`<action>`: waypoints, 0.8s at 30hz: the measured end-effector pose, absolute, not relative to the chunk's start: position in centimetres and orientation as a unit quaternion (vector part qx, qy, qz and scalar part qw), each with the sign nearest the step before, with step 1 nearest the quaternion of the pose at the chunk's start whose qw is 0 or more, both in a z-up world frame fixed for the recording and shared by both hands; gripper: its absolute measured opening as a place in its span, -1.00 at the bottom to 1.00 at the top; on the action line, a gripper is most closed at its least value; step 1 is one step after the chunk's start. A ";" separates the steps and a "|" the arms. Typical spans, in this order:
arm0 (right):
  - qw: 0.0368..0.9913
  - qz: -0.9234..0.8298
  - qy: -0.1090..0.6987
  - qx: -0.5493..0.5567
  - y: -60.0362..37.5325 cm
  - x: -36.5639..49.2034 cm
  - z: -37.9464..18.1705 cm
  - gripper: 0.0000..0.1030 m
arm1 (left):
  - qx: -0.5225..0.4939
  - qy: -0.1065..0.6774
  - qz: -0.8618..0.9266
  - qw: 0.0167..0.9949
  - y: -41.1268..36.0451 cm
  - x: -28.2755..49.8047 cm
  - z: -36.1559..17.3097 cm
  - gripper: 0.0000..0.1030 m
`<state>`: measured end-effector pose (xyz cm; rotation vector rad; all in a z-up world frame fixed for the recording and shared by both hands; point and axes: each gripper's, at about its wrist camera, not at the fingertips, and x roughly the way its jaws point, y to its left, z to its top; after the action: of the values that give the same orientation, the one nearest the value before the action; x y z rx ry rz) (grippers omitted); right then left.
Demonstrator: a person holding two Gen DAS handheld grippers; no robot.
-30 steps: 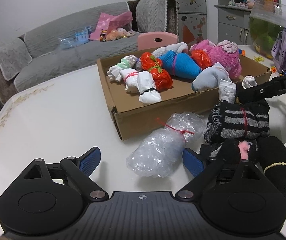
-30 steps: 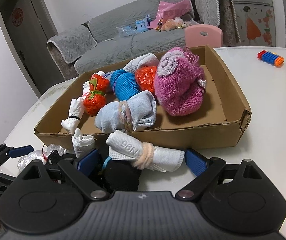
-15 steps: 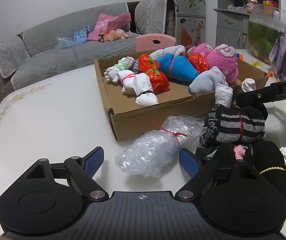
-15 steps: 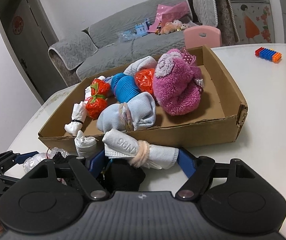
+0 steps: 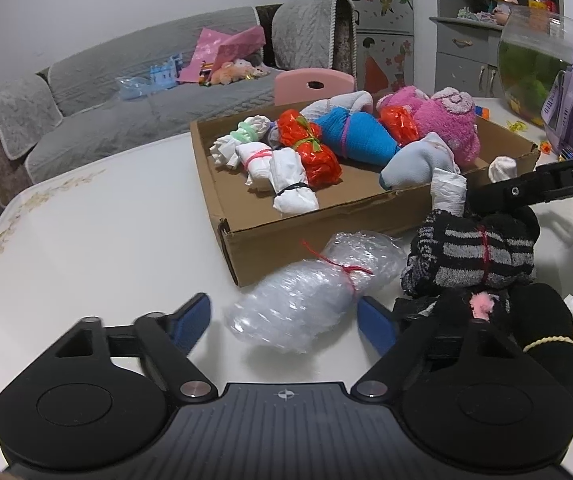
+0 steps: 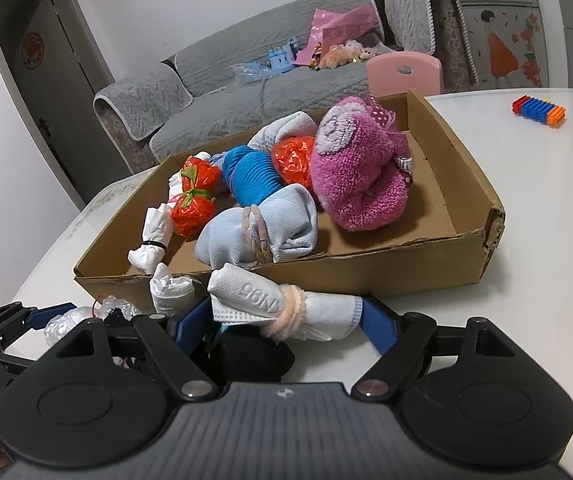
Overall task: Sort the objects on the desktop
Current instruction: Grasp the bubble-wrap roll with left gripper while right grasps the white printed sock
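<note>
Now left tongs closing around bubble-wrap bundle (pads apart); right tongs easing open, pads against white mask roll; cardboard box just behind.

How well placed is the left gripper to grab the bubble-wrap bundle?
Probably yes: the left gripper straddles the bubble-wrap bundle, its jaws closing around it, though the black sock bundle crowds one finger.
</note>
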<state>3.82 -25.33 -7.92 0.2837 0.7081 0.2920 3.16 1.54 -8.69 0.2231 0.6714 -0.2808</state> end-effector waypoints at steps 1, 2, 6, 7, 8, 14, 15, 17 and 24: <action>0.918 0.141 0.344 0.137 -25.4 3.8 -7.9 0.43 | 0.108 0.327 -0.139 0.928 1.5 3.1 -8.7 0.51; 0.918 0.140 0.344 0.137 -25.4 3.8 -7.9 0.40 | 0.109 0.326 -0.138 0.929 1.5 3.1 -8.7 0.48; 0.919 0.139 0.344 0.134 -25.5 3.7 -7.9 0.27 | 0.115 0.321 -0.139 0.930 1.3 2.9 -8.7 0.36; 0.919 0.138 0.344 0.133 -25.4 3.6 -7.9 0.25 | 0.117 0.320 -0.140 0.930 1.3 2.8 -8.6 0.35; 0.919 0.138 0.344 0.132 -25.4 3.6 -7.8 0.25 | 0.118 0.319 -0.139 0.930 1.2 2.7 -8.6 0.34; 0.923 0.139 0.340 0.117 -25.2 2.8 -7.5 0.23 | 0.112 0.322 -0.142 0.930 1.6 1.9 -8.5 0.19; 0.923 0.139 0.339 0.112 -25.2 2.5 -7.5 0.23 | 0.109 0.322 -0.143 0.930 1.8 1.7 -8.4 0.18; 0.925 0.139 0.336 0.108 -25.4 1.9 -7.3 0.23 | 0.099 0.324 -0.140 0.930 2.3 1.1 -8.2 0.17; 0.929 0.137 0.322 0.119 -27.5 -0.6 -6.3 0.23 | 0.073 0.315 -0.129 0.938 4.1 -1.1 -6.6 0.17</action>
<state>-0.57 -27.50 -6.29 0.2438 0.6589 0.2804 -1.13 4.13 -6.63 0.1482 0.6425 -0.2635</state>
